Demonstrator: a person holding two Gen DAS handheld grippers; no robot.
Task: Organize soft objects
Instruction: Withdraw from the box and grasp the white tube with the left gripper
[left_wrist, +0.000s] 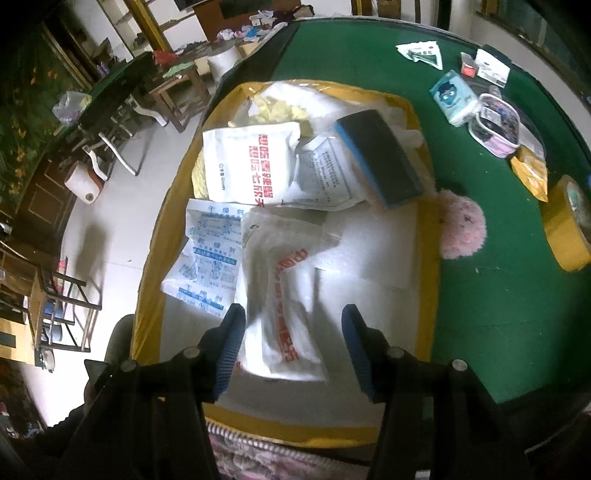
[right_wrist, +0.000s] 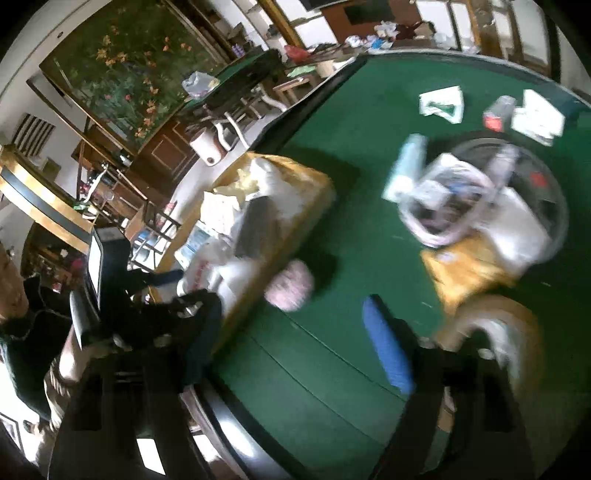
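Note:
A yellow box (left_wrist: 428, 258) on the green table (left_wrist: 498, 314) holds white packets with red print (left_wrist: 247, 162), a blue-printed packet (left_wrist: 207, 254), a dark sponge with a blue edge (left_wrist: 380, 158) and a blurred white packet (left_wrist: 284, 295) lying just beyond my left fingertips. My left gripper (left_wrist: 291, 332) hovers open over the box, nothing between its fingers. A pink fluffy pad (left_wrist: 461, 229) lies on the table right of the box. In the right wrist view the box (right_wrist: 295, 218) and the pad (right_wrist: 291, 284) show left of my open, empty right gripper (right_wrist: 295, 350).
A yellow tape roll (left_wrist: 565, 229), a yellow pouch (left_wrist: 532, 173), a clear pouch with small items (left_wrist: 498, 125), a light-blue tissue pack (left_wrist: 454, 96) and paper packets (left_wrist: 421, 51) lie on the right of the table. Chairs and clutter stand on the floor at left.

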